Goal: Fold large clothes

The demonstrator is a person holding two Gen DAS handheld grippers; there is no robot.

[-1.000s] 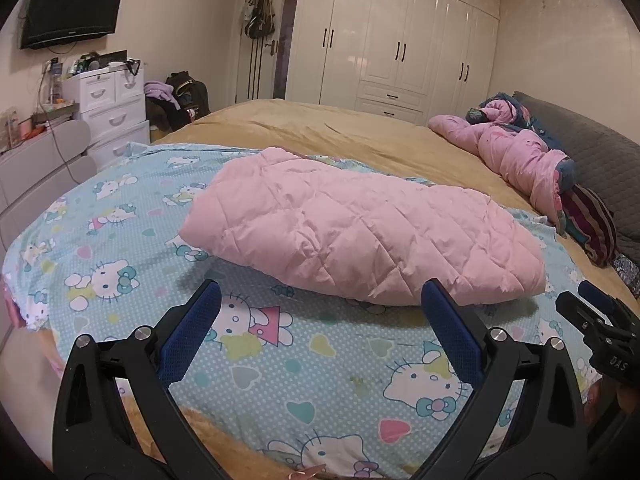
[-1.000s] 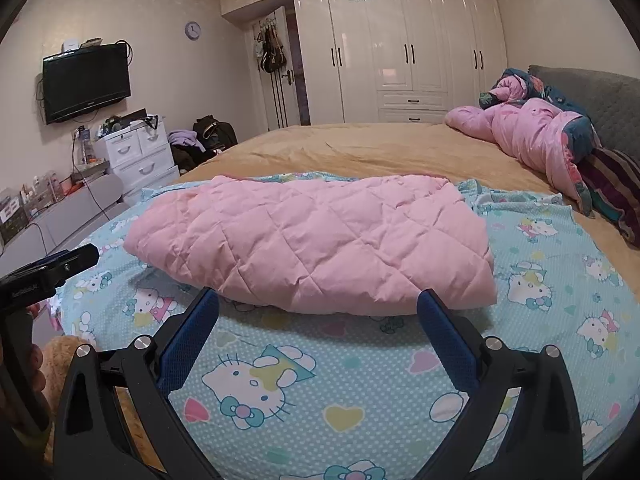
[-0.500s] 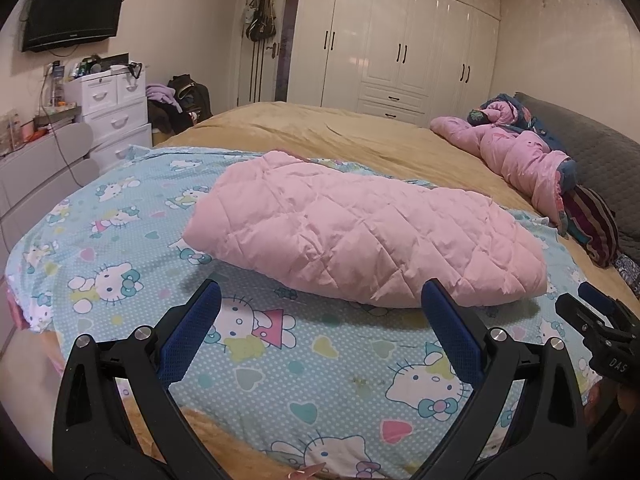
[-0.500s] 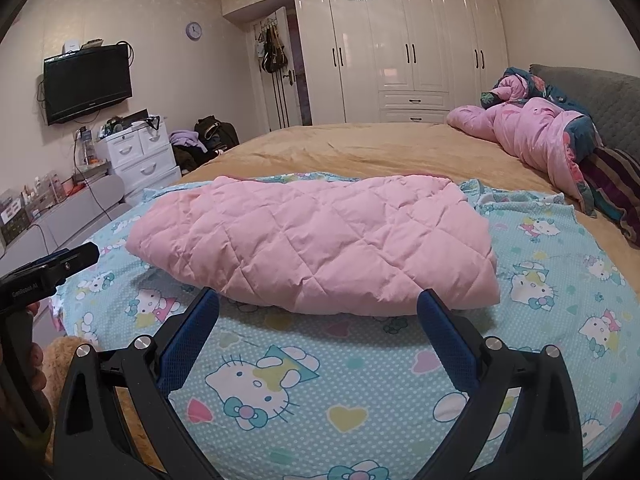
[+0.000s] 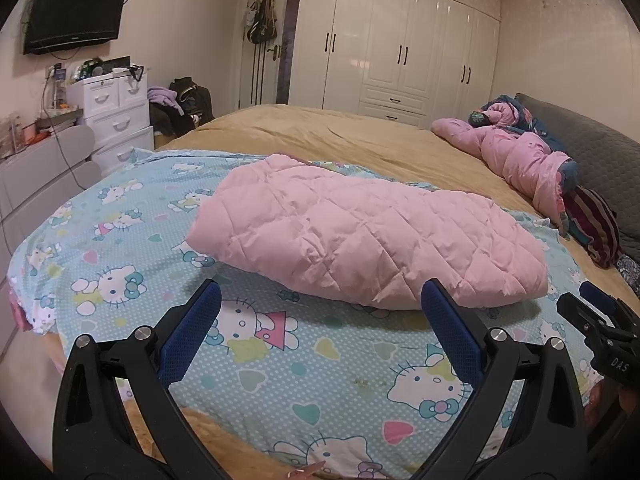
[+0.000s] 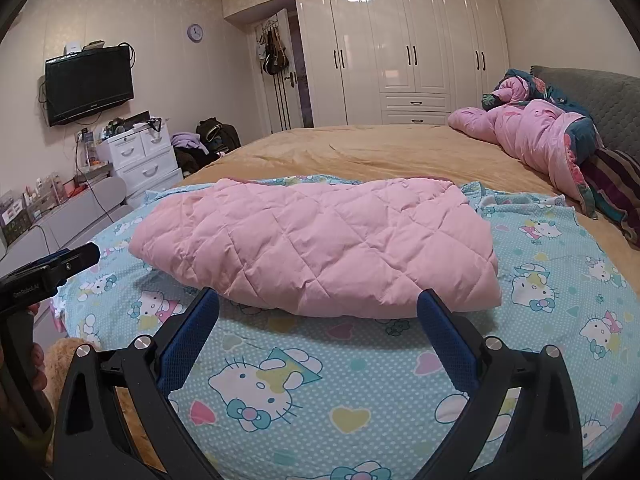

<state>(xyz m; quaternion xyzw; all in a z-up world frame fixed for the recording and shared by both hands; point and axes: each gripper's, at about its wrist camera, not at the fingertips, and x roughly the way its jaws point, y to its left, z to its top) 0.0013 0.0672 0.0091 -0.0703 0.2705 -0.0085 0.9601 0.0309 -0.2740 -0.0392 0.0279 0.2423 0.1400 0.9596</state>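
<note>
Around you, a tan bed [image 5: 360, 140] is carrying a blue cartoon-cat sheet [image 5: 256, 364], and a second pink jacket [image 5: 520, 152] is lying bunched near the grey headboard [image 5: 592, 148], well apart from your work. White wardrobes [image 6: 400, 52] are lining the far wall; a television [image 6: 88, 84] is hanging above a white drawer unit [image 6: 140, 160] on the left side. Nothing is lying between your tools and the garment.

The pink quilted jacket [image 6: 320, 244] is resting on the sheet, folded into a puffy oblong with diamond stitching, its near edge just beyond your fingertips.

You are holding the left tool [image 5: 320, 320] with its blue-padded fingers [image 5: 192, 336] spread wide and gripping nothing; the right tool [image 6: 318, 316] is spread wide as well, over the sheet.

The jacket's sleeves and collar are tucked out of sight, and its far edge is hard to make out.
</note>
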